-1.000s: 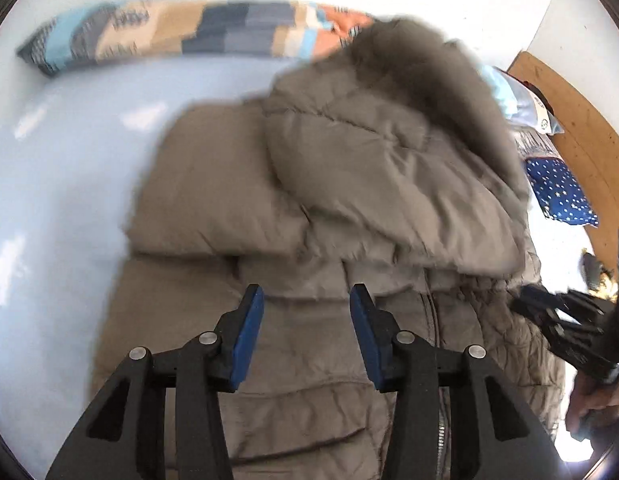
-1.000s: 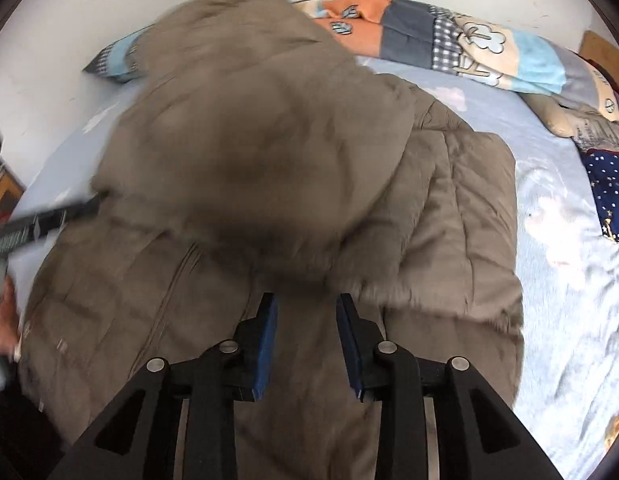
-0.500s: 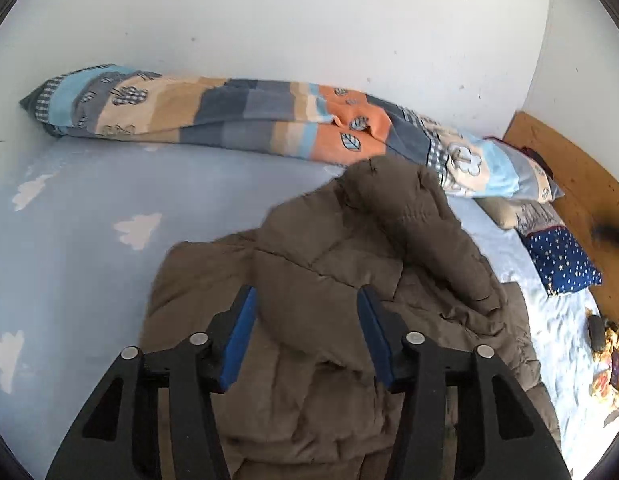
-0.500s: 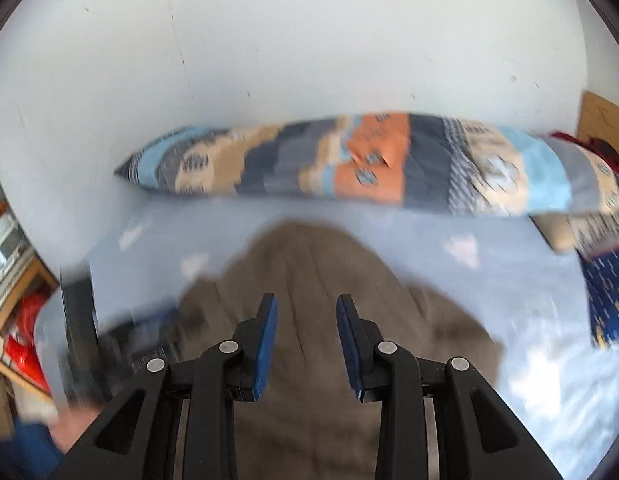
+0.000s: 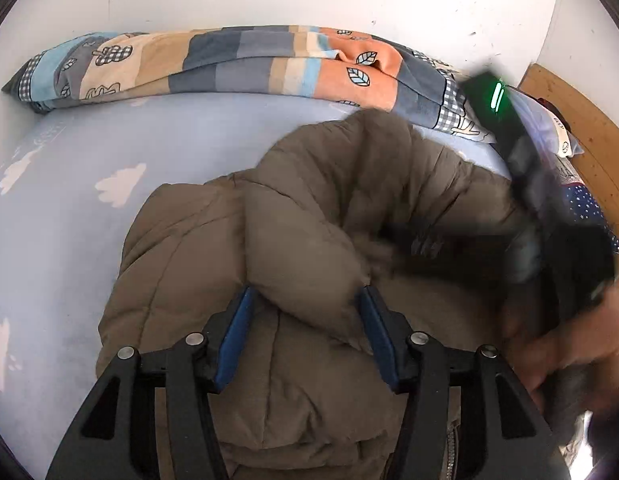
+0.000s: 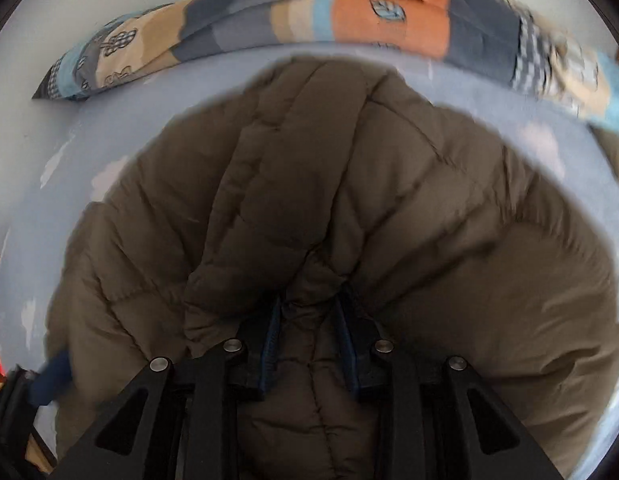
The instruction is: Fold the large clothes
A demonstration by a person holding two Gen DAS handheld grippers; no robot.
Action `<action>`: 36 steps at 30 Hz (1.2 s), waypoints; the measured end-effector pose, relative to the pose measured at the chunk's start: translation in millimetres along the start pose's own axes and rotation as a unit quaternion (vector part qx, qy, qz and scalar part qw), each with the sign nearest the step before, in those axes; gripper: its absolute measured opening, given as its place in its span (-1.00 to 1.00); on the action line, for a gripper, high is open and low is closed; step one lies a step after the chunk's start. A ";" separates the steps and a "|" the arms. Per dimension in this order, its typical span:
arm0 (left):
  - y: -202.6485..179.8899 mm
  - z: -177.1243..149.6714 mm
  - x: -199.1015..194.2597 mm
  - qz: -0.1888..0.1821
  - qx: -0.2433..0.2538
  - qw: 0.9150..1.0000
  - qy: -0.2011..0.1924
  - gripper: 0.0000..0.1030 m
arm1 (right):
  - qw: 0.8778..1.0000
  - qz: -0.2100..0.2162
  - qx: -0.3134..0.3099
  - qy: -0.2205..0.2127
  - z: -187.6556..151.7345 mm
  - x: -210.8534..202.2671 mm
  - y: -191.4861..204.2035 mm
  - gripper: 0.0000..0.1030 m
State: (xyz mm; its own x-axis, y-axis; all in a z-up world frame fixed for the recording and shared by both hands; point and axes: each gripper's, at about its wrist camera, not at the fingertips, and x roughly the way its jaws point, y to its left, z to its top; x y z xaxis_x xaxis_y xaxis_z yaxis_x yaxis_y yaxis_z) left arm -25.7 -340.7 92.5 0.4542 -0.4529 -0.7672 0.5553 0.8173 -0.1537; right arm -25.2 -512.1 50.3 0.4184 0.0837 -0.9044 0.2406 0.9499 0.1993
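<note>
A brown quilted puffer jacket (image 5: 309,220) lies bunched on a pale blue bed sheet (image 5: 109,152). My left gripper (image 5: 305,320) hovers over its near part. Its jaws are opening, and a puffy fold bulges up between the blue pads without being pinched. In the right wrist view the jacket (image 6: 389,184) fills most of the picture. My right gripper (image 6: 309,320) has its tips sunk into it, with a puckered ridge of fabric caught between the pads. A hand (image 5: 569,344) holds that blurred tool at the right of the left wrist view.
A long patchwork pillow (image 5: 249,64) lies along the white wall at the far side of the bed. A dark blue dotted cushion (image 5: 585,204) and a wooden headboard (image 5: 589,128) are at the right. Bare sheet lies left of the jacket.
The jacket's raised top part has dropped into a heap. My right gripper swung down from facing the wall and dug into the jacket. My left gripper's jaws stand wider.
</note>
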 end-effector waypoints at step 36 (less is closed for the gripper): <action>-3.3 -2.5 1.4 0.001 0.008 1.000 0.006 0.11 | 0.996 0.042 0.015 -0.072 -81.2 -82.2 -13.7 -0.42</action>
State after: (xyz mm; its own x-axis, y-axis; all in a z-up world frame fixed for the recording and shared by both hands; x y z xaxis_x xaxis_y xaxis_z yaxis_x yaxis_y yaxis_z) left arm -28.6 -343.2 90.4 0.4473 -0.4460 -0.7752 0.5647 0.8130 -0.1419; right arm -134.0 -507.5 91.3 0.5590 0.1162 -0.8210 0.2256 0.9315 0.2854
